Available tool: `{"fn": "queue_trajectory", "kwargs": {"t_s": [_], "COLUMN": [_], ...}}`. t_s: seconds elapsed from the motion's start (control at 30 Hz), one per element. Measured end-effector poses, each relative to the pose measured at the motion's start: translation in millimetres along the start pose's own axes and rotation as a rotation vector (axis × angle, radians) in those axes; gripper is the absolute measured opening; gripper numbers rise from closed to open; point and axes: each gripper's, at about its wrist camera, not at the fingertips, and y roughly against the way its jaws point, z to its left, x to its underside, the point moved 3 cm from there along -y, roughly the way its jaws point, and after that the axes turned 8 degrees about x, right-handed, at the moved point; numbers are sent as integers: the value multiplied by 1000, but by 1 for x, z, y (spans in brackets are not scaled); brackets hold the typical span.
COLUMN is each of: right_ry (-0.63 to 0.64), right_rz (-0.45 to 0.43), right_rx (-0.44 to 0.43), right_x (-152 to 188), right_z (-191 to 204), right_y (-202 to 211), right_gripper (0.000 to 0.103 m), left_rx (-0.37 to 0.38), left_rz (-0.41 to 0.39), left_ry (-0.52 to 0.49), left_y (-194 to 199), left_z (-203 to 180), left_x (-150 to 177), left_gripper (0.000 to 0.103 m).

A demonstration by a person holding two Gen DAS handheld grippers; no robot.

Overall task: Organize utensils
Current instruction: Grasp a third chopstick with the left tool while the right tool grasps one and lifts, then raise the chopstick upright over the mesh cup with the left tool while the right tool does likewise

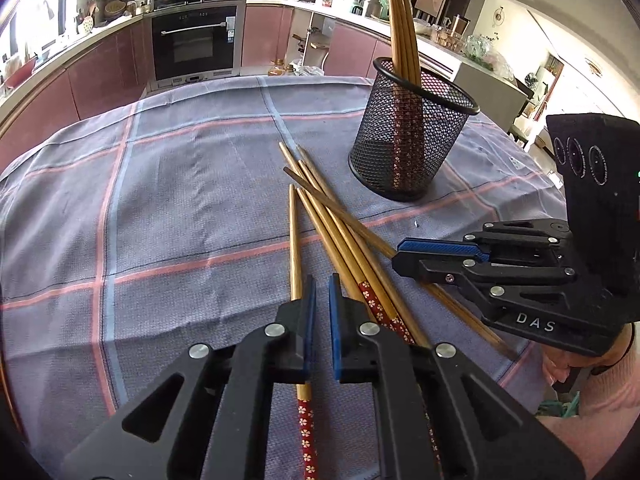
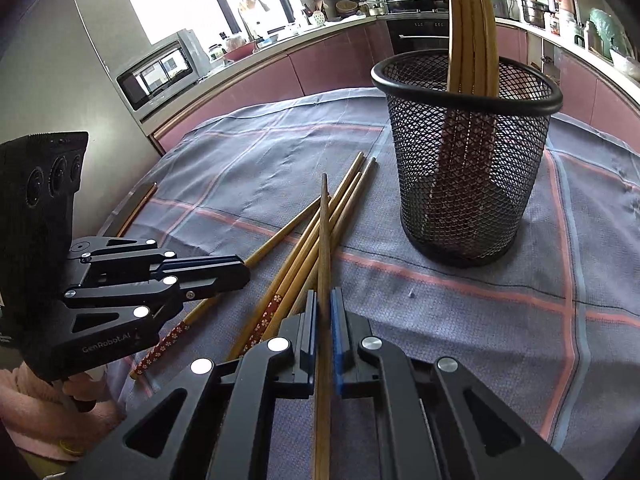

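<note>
Two black claws sit closest to the cameras, one in each hand. Looking along the left claw (image 1: 320, 300), its blue pads (image 1: 334, 320) stand a little apart, and one chopstick (image 1: 295, 240) runs under the left pad, so here I cannot tell if it is pinched. The other camera shows this claw (image 2: 240, 270) from the side, closed around that chopstick, whose red flowered end (image 2: 160, 350) sticks out below it.

The right claw (image 2: 324, 308) is closed tight on a darker chopstick (image 2: 325, 240). That stick runs straight up between the two pads and points toward the black mesh cup (image 2: 468, 160). From the left camera, the right claw (image 1: 400, 256) lies across the pile.

The mesh cup stands upright on the blue checked cloth (image 1: 180, 200). It already holds a bunch of chopsticks (image 1: 402, 28), standing up with their thin tips in the air and their red flowered ends down inside.

Just in front of the cup, on the side near the claws, lies a loose pile of chopsticks (image 1: 332, 216). They cross over each other, with their thin tips toward the cup. The pile does not touch the cup.

Far behind the cup are pink kitchen cabinets (image 1: 264, 32) and a dark oven (image 1: 194, 42).
</note>
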Motion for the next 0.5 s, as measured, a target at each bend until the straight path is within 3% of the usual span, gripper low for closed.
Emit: {"fn": "queue_trajectory", "kwargs": {"t_s": [0.13,0.23,0.4,0.5], "right_ry": [17,25,40,40], "right_rz": [17,20,25,21], "right_rx": [8,11,17,17], "right_x": [0,-2,-7,-9], "right_z": [2,4,5,5], "right_y": [-5,-7,-11,-13], "right_gripper": [7,7,7,6], "left_rx": [-46,-58,-81,-100], "left_rz": [5,47,53,51], "left_ry": [-31,-40,-71,-72], "left_y": [-1,-10,-15,-17], "left_z": [3,7,5,3], "left_x": [0,3,2,-1], "left_gripper": [15,15,15,9]}}
